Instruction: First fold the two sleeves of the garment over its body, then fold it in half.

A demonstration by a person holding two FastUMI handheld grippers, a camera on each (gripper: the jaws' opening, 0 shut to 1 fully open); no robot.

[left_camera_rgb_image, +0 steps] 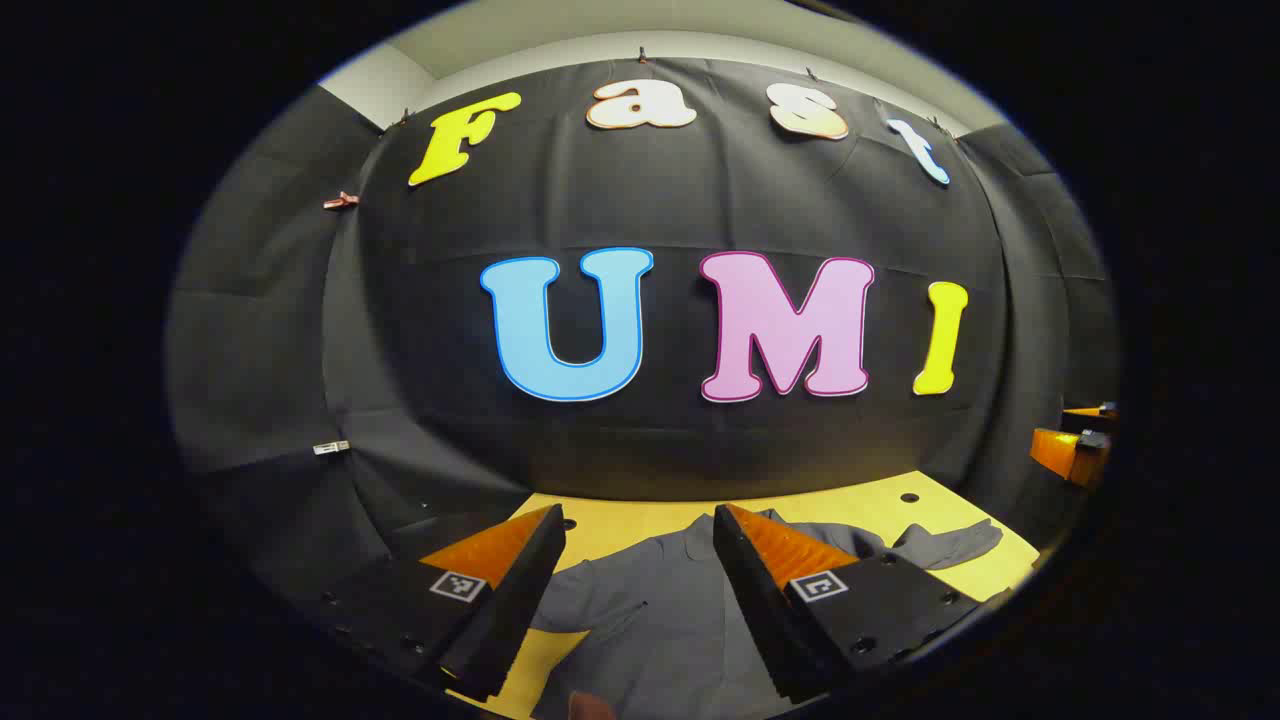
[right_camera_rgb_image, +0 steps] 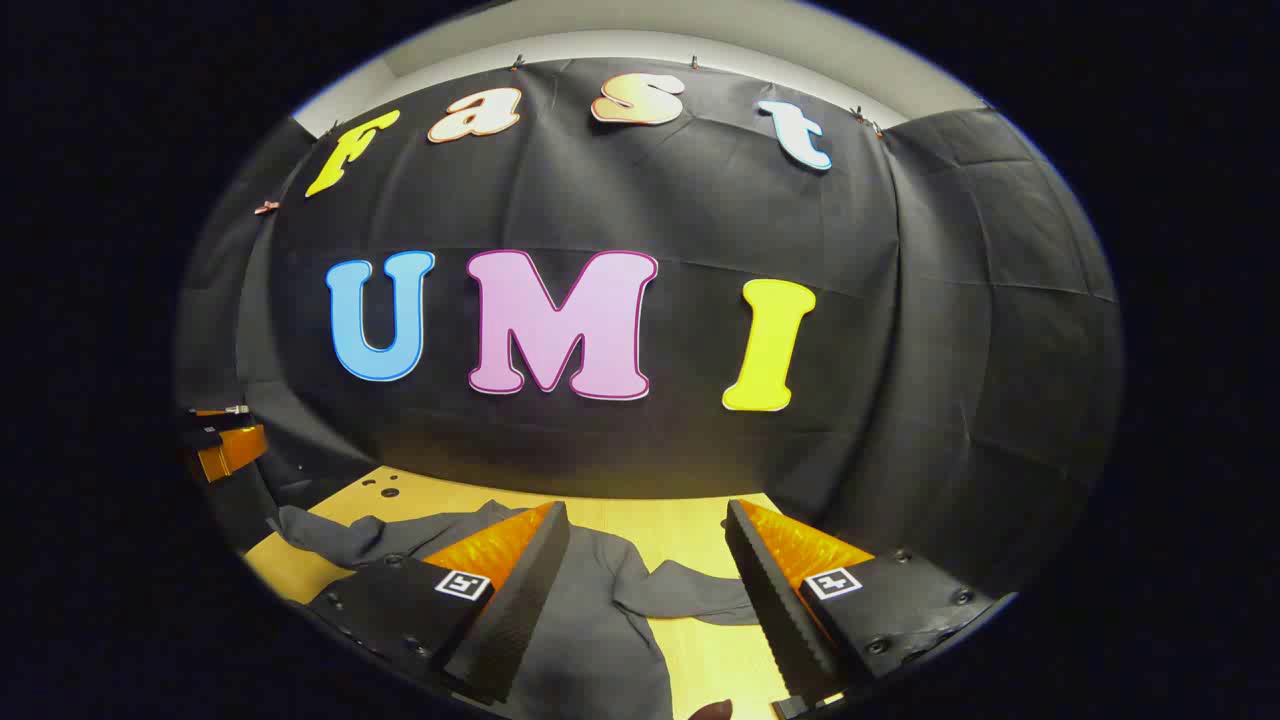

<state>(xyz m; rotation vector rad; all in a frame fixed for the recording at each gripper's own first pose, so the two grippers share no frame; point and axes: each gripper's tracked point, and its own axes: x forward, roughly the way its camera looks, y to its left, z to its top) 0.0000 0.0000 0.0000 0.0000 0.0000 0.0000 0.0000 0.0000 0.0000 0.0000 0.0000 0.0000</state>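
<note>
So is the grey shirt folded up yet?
No, the grey shirt lies spread on the table, one sleeve stretched out sideways.

Plain grey garment [left_camera_rgb_image: 650,620], perhaps slightly bluish, on a yellow wooden table [left_camera_rgb_image: 640,515].

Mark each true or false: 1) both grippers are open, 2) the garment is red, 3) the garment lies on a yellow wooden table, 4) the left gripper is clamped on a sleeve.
1) True: the left gripper and the right gripper both have their fingers spread apart with nothing between them.
2) False: the long-sleeved fabric garment is grey.
3) True: it lies on the yellow wooden table.
4) False: the left gripper is open above the garment; the grey sleeve lies spread out on the table, apart from it.
</note>
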